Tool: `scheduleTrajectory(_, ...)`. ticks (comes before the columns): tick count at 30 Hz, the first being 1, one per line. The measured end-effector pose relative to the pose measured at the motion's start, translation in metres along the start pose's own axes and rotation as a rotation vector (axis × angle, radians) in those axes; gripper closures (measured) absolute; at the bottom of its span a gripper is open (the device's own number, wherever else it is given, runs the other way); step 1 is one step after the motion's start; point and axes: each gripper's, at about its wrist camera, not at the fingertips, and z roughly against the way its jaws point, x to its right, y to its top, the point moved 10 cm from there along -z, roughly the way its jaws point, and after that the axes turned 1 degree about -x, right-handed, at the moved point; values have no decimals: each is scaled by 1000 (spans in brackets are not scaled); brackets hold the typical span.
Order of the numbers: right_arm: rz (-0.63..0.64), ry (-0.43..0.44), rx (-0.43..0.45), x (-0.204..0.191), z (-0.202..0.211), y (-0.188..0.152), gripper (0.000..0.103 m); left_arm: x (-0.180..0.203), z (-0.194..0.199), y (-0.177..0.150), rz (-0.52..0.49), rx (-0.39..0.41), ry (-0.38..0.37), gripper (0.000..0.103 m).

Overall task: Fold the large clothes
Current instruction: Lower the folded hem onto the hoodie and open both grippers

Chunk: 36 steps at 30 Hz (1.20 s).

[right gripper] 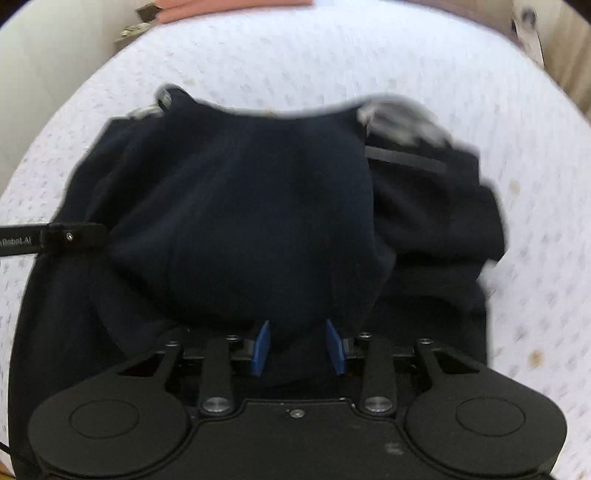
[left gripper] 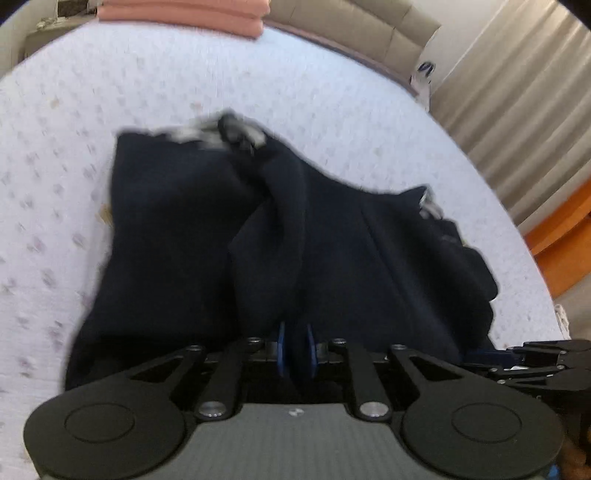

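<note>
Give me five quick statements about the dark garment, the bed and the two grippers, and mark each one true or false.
1. The dark navy garment lies on a white patterned bedspread. True.
2. The left gripper has its blue pads nearly together, with a fold of the garment between them. True.
3. The right gripper is clamped fully shut with nothing between its pads. False: its pads stand apart, with navy fabric bulging between them.
4. Folded pink cloth sits at the far edge of the bed. True.
5. The garment is already a neat flat rectangle. False: it is bunched and rumpled, with a thick ridge running up its middle in the left wrist view.
</note>
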Motion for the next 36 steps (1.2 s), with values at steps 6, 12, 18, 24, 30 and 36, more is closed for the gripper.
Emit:
scheduleTrajectory(6,47,-195,210,6,0,58,57,38,7,47,-146,106,-22,86)
scheduleTrajectory(12,-187,-193,6,46,-68,9,60,18,-49,16,-178,-56,158,92)
scheduleTrajectory(18,-154,-49,156,7,-1,13,53,57,28,2,-142,68,-83,86)
scheduleTrajectory(24,-19,-33,11,-22,-54,-53,57,55,-6,-67,-89,-39,-5,89)
scheduleTrajectory(30,-41,11,137,-22,-27,-62,58,65,-2,-97,-141,50,28,89)
scheduleTrajectory(36,-120,2,263,-5,38,-99,57,59,63,-117,-184,189,53,88)
